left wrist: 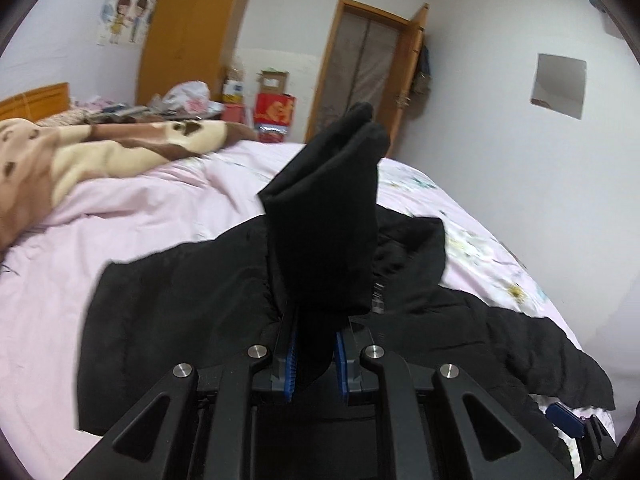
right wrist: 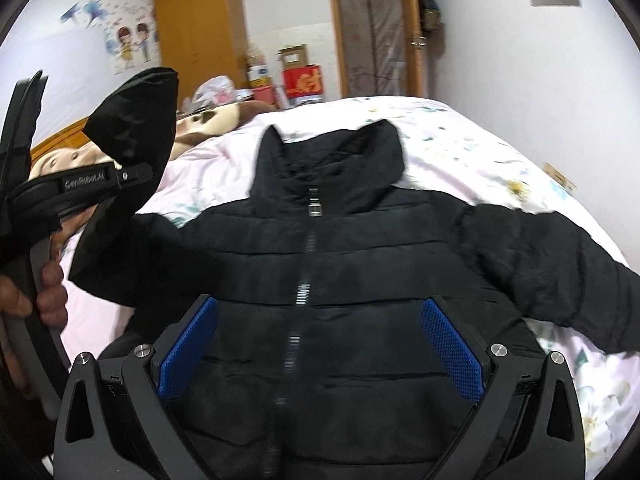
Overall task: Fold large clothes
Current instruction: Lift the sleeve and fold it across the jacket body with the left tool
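A black puffer jacket [right wrist: 360,280] lies front up on the bed, zipper [right wrist: 298,296] closed and collar toward the far side. My left gripper [left wrist: 314,356] is shut on the cuff of one black sleeve [left wrist: 328,208], which stands lifted above the jacket [left wrist: 168,320]. From the right wrist view, that left gripper [right wrist: 132,172] shows at the left with the raised sleeve [right wrist: 136,120], and a person's hand [right wrist: 48,292] grips its handle. My right gripper [right wrist: 320,352] hovers open over the jacket's lower front with nothing between its blue pads [right wrist: 188,352]. The other sleeve [right wrist: 560,264] lies spread to the right.
The pink duvet [left wrist: 132,220] covers the bed, with a floral patch [right wrist: 500,152] near the right edge. A brown and cream blanket [left wrist: 80,152] is bunched at the headboard end. A wooden wardrobe [left wrist: 192,36], boxes and bags [left wrist: 272,108] and a door [left wrist: 368,68] stand beyond the bed.
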`<act>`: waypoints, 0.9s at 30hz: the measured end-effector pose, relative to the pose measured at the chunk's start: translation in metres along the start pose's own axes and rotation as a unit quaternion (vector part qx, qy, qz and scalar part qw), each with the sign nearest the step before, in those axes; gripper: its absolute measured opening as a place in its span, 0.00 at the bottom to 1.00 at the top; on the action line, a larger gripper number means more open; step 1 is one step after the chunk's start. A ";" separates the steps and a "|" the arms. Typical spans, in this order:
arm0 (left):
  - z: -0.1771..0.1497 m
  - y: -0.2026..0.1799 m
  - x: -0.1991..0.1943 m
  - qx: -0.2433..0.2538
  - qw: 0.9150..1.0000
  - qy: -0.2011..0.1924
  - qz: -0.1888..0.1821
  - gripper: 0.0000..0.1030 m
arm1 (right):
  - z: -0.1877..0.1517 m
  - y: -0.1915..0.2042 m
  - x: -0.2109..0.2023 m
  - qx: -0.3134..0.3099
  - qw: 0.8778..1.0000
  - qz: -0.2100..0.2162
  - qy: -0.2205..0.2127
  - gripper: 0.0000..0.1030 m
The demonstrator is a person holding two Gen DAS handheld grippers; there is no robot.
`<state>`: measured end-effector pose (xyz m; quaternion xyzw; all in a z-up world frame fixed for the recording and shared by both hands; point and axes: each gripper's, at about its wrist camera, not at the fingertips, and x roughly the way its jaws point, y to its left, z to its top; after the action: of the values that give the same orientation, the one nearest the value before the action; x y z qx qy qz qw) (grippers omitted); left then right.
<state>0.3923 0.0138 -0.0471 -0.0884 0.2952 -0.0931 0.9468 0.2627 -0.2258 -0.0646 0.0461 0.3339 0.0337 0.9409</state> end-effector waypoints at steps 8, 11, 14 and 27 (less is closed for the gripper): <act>-0.027 -0.068 0.037 0.030 0.998 0.038 -0.051 0.15 | -0.007 -0.051 0.001 0.036 0.999 -0.037 0.006 0.98; -0.038 -0.090 0.054 0.037 0.996 0.055 -0.060 0.15 | -0.011 -0.068 0.000 0.048 0.998 -0.049 0.009 0.98; -0.050 -0.104 0.068 0.038 0.994 0.073 -0.069 0.15 | -0.015 -0.082 0.001 0.055 0.997 -0.061 0.013 0.98; -0.085 -0.115 0.110 0.044 0.991 0.112 -0.060 0.22 | -0.023 -0.112 0.016 0.076 0.993 -0.080 0.037 0.98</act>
<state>0.4177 -0.1323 -0.1502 -0.0531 0.3888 -0.1716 0.9036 0.2641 -0.3339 -0.1044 0.0894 0.3729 -0.0659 0.9212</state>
